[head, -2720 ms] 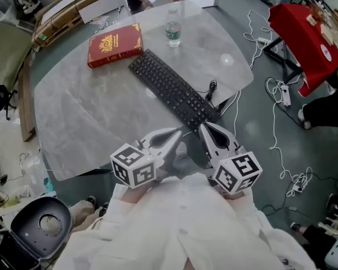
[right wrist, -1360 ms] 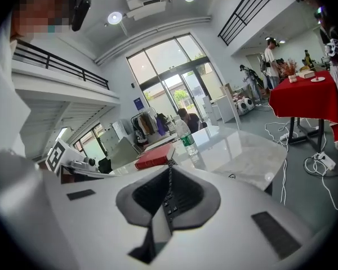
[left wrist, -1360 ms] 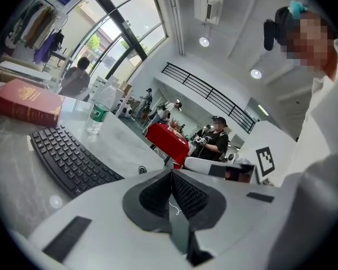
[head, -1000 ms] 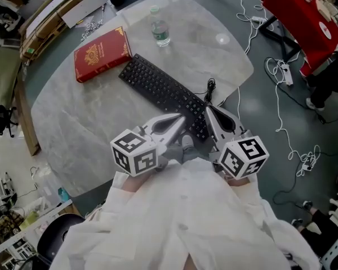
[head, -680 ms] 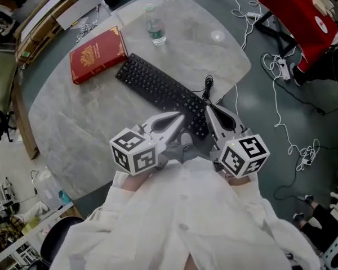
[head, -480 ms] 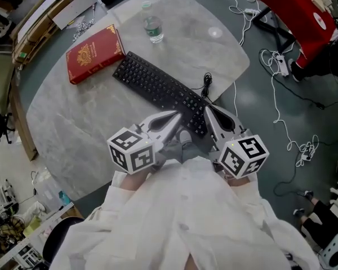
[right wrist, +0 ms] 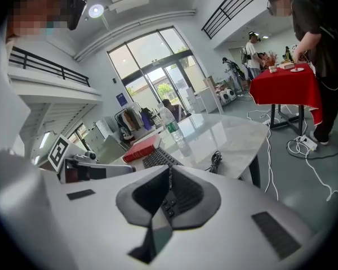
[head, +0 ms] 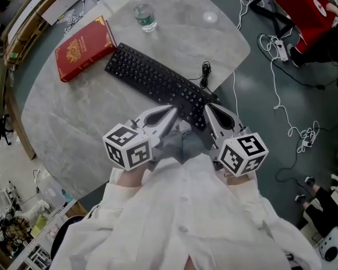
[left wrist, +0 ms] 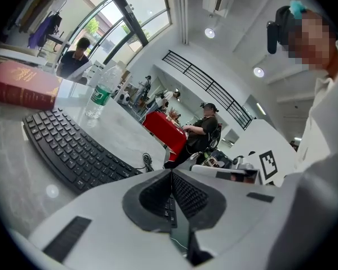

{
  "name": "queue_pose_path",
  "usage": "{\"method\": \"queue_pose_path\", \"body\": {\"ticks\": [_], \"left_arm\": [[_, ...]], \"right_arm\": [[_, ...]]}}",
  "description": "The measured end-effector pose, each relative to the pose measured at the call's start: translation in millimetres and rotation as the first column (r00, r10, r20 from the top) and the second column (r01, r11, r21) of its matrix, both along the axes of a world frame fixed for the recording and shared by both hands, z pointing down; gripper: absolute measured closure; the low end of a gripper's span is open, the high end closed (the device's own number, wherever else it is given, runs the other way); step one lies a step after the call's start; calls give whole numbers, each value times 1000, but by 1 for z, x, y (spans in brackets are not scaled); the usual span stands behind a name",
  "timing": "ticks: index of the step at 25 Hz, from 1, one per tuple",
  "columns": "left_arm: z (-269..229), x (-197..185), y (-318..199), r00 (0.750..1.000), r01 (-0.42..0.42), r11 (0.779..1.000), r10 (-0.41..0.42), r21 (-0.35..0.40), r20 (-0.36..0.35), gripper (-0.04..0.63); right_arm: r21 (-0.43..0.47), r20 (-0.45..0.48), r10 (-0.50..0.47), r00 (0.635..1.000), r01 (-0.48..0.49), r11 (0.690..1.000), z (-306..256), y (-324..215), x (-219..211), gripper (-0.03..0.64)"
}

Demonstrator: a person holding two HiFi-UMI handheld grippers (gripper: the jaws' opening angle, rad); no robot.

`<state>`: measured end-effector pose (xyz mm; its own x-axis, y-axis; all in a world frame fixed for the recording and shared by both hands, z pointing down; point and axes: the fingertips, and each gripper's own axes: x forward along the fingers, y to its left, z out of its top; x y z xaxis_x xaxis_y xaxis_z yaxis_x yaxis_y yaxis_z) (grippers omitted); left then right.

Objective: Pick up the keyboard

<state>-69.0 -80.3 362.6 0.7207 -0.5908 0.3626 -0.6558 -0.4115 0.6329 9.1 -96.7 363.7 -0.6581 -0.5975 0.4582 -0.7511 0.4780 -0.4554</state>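
Observation:
A black keyboard [head: 152, 80] lies diagonally on the grey marble table [head: 90, 122], its cable coiled at its right end [head: 204, 72]. Both grippers hover side by side just above the keyboard's near right end. My left gripper [head: 173, 110] has its jaws pressed together with nothing between them, tips over the keys. My right gripper [head: 205, 108] is likewise shut and empty, at the keyboard's corner. In the left gripper view the keyboard [left wrist: 73, 151] stretches away to the left beyond the left gripper [left wrist: 170, 173]. The right gripper view shows the keyboard [right wrist: 156, 158] just past the right gripper [right wrist: 169, 170].
A red book [head: 83, 46] lies beside the keyboard's far end, and a water bottle [head: 142, 13] stands behind it. A red-draped table [head: 321, 1] and loose cables with a power strip [head: 280, 49] occupy the floor at right. People stand in the background.
Both grippers have sunk a little toward the keyboard's near end. Their jaws stay shut. The keyboard, book and bottle have not moved on the table.

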Motion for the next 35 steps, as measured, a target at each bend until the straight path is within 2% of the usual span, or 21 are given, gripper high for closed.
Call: {"method": "queue_pose_path", "body": {"ticks": [12, 21, 30, 35], "left_arm": [[39, 8, 4, 998, -56, 994, 58, -91, 12, 581], [72, 30, 30, 990, -136, 974, 138, -184, 1, 581], [84, 37, 30, 989, -143, 967, 145, -211, -4, 581], [90, 35, 28, 991, -125, 966, 130, -224, 8, 581]], "right_arm": [[-115, -14, 94, 996, -95, 989, 49, 19, 20, 583], [-178, -27, 135, 991, -137, 974, 80, 31, 34, 583], [-204, -69, 181, 981, -191, 960, 97, 35, 53, 581], [-217, -45, 202, 978, -207, 954, 102, 38, 58, 578]]}}
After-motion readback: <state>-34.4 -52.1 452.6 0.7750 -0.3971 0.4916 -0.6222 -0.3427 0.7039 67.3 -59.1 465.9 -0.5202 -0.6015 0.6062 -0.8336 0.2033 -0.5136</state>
